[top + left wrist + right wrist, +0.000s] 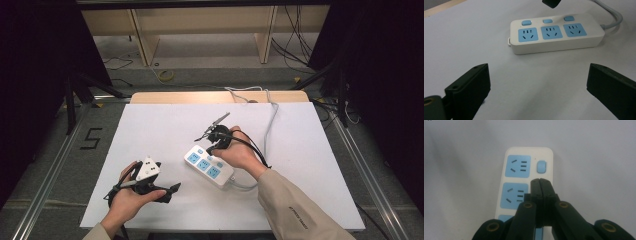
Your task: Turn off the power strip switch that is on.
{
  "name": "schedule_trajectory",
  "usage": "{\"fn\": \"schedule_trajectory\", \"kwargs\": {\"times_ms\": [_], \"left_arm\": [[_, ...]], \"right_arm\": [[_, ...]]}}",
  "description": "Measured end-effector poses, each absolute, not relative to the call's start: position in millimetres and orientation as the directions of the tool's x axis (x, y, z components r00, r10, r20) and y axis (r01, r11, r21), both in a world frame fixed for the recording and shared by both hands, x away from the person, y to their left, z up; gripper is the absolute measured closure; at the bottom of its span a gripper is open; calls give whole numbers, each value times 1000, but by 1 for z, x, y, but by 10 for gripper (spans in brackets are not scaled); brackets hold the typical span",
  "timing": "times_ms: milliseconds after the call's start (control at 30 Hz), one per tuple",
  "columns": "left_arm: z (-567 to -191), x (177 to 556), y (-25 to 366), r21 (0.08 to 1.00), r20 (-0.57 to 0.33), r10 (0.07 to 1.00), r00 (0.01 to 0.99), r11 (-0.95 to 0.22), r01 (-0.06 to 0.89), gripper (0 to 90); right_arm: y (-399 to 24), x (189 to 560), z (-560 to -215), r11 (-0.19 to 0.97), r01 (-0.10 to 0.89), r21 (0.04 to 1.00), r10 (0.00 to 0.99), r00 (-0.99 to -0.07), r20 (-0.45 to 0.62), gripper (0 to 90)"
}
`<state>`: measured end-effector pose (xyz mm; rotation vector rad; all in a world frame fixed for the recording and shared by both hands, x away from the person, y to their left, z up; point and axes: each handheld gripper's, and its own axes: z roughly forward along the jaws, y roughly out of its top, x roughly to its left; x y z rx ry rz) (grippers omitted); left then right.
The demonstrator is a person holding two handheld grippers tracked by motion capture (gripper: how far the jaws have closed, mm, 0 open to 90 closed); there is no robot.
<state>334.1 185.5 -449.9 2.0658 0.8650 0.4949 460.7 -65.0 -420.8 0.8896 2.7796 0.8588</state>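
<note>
A white power strip (208,167) with three blue sockets and three blue switches lies on the white table (150,125), right of centre. My right gripper (212,149), held from above by the person's right hand, is shut with nothing between its jaws. In the right gripper view its joined tips (540,181) hang over the strip (516,155), covering the middle switch, with the end switch (541,166) just beyond. My left gripper (167,180) rests at the front left, open and pointing at the strip (556,42); its jaws stand wide apart around bare table (537,85).
The strip's grey cable (272,115) runs from its right end to the table's far edge and off. A wooden board (215,96) lines that far edge. Metal rails (50,165) run along both sides of the table.
</note>
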Motion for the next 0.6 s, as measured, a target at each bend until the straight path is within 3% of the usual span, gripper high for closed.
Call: {"fn": "schedule_trajectory", "kwargs": {"times_ms": [600], "left_arm": [[-450,334,185,812,39,726,686,-424,402,45]], "right_arm": [[-58,466,-429,679,521,518,569,-819,77,900]]}}
